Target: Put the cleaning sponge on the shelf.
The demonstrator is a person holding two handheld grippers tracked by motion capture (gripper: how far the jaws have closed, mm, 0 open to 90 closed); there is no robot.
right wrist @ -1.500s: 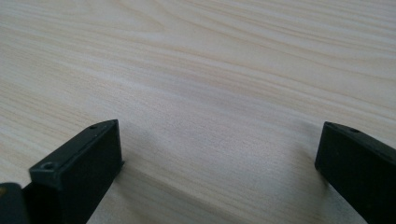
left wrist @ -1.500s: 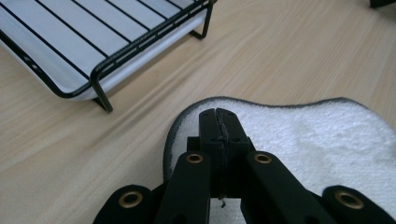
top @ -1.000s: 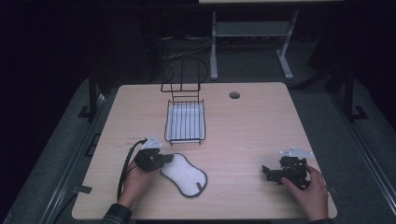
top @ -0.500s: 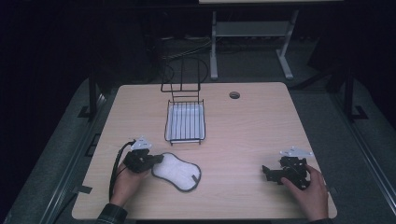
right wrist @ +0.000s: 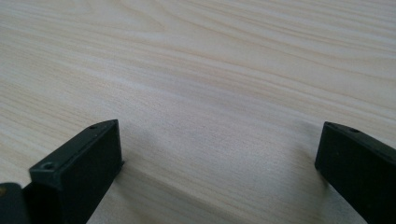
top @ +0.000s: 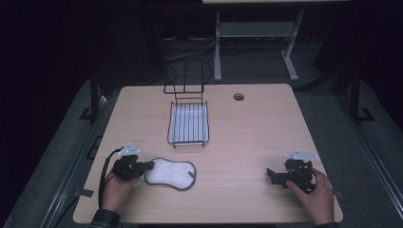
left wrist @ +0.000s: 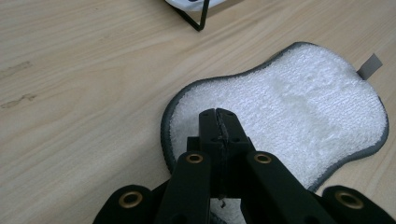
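Counter (top: 247,137): a pale wood-grain top with rounded corners is seen, a small round grommet hole (top: 238,97) set near its far edge.
Wire rack (top: 188,124): black wire is bent into a shallow rectangular basket with a raised arched back; a white tray lies inside it. It is placed at the middle of the counter, beyond the cloth and apart from it.
Cloth pad (top: 170,174): a flat, peanut-shaped piece of white terry pile is bound with a dark grey edge, with a small grey tab at one end. It is laid on the near left of the counter.
Left hand-held gripper (top: 148,166): black and held in the left hand, its jaws are pressed together over the cloth's near edge; whether the fabric is actually pinched cannot be told.
Right hand-held gripper (top: 270,175): black, held low over bare wood at the near right, well apart from the cloth, its jaws spread wide.
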